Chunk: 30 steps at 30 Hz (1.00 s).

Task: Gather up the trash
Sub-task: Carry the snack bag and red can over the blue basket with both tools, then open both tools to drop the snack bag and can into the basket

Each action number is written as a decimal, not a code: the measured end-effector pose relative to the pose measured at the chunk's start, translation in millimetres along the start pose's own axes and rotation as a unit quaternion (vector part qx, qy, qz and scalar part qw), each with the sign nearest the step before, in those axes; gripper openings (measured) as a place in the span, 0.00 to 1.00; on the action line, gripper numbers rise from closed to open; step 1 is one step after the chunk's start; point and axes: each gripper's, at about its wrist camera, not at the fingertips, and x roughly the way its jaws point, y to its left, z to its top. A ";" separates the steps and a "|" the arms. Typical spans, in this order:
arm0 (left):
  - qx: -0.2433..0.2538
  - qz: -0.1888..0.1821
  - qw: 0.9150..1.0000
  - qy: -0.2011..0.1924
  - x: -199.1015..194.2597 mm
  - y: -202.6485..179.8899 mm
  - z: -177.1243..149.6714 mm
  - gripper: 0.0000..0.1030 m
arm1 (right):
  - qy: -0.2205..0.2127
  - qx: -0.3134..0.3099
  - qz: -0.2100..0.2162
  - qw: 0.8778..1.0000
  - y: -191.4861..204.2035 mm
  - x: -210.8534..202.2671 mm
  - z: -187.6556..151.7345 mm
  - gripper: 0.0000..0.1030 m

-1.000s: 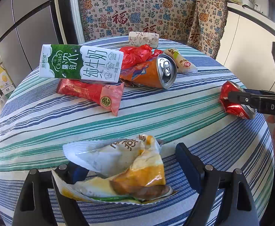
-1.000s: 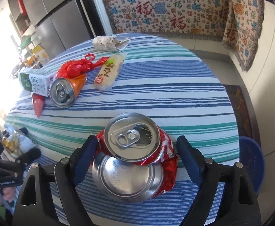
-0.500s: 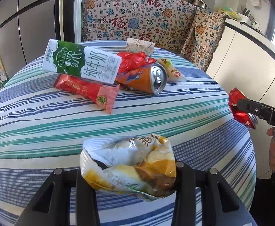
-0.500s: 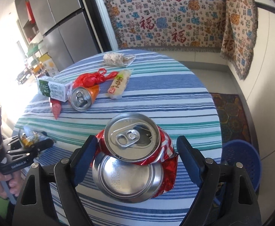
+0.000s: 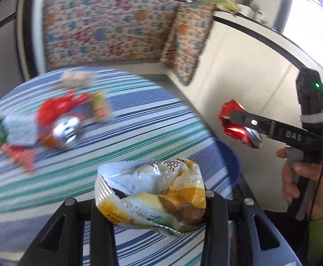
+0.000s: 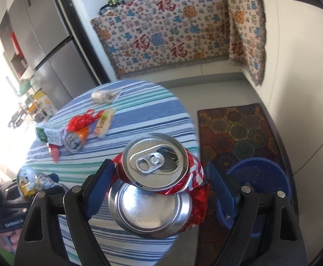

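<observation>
From the left wrist view, the left gripper (image 5: pixel 152 201) was clamped on a crumpled snack wrapper (image 5: pixel 152 192), held above the striped table (image 5: pixel 139 119) near its edge.

From the right wrist view, the right gripper (image 6: pixel 159 177) pinched a crushed red can (image 6: pixel 157 184) beside the table, with a blue basket (image 6: pixel 261 177) on the floor just right of it.

"DAS" on right gripper (image 5: pixel 242 123) body; "福" on patterned cloth (image 6: pixel 168 31); "GenRobot.AI" on left gripper (image 6: pixel 39 184).

left gripper (image 5: pixel 152 201) lifted wrapper (image 5: pixel 152 194) off table (image 5: pixel 139 119) | right gripper (image 6: pixel 159 177) carried can (image 6: pixel 157 184) past edge
</observation>
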 end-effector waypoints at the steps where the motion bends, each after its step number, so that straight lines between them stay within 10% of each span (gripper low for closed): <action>1: 0.016 -0.011 1.000 0.001 7.8 -17.0 8.9 0.38 | -0.001 0.008 -0.010 1.000 -13.4 -4.5 3.6 0.84; 11: 0.078 -0.090 0.992 0.040 128.4 -141.5 61.9 0.38 | -0.008 0.084 -0.135 0.987 -149.5 -17.5 9.5 0.84; 26: 0.142 -0.073 0.983 0.085 228.7 -201.6 45.4 0.40 | -0.003 0.201 -0.110 0.973 -220.5 -2.4 -1.0 0.85; 30: 0.144 -0.077 0.983 0.088 238.7 -204.4 47.6 0.61 | -0.010 0.220 -0.106 0.970 -225.0 -4.6 -2.6 0.87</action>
